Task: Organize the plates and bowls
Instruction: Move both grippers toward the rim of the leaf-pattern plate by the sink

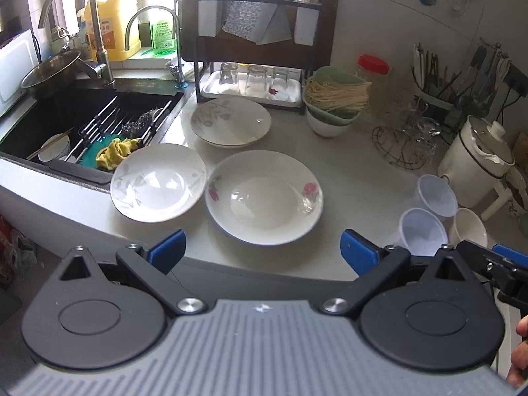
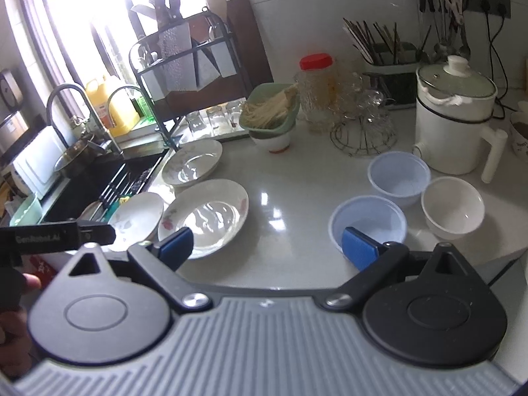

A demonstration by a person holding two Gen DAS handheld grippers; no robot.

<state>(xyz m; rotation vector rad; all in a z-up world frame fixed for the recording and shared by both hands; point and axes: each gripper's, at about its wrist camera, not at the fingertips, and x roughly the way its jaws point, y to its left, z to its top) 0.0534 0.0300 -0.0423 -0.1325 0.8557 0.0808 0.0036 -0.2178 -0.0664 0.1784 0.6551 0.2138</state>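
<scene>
Three white plates lie on the grey counter. A rose-patterned plate [image 1: 264, 196] [image 2: 204, 214] is nearest. A grey-leaf plate [image 1: 158, 181] [image 2: 137, 214] lies left of it by the sink. A third leaf plate [image 1: 231, 120] [image 2: 193, 161] lies behind. Two pale blue bowls [image 2: 368, 222] [image 2: 399, 176] and a white bowl [image 2: 452, 208] stand at the right; they also show in the left wrist view [image 1: 422, 229]. My left gripper [image 1: 262, 252] is open and empty, in front of the rose plate. My right gripper [image 2: 267, 244] is open and empty, between plates and bowls.
A black sink [image 1: 82, 122] with a drying rack, cloth and a bowl is at the left. A dish rack [image 1: 254, 82] with glasses stands behind. A green bowl of noodles [image 1: 335, 99], a wire stand with glassware [image 2: 363, 132] and a white pot [image 2: 452, 118] stand at the back right.
</scene>
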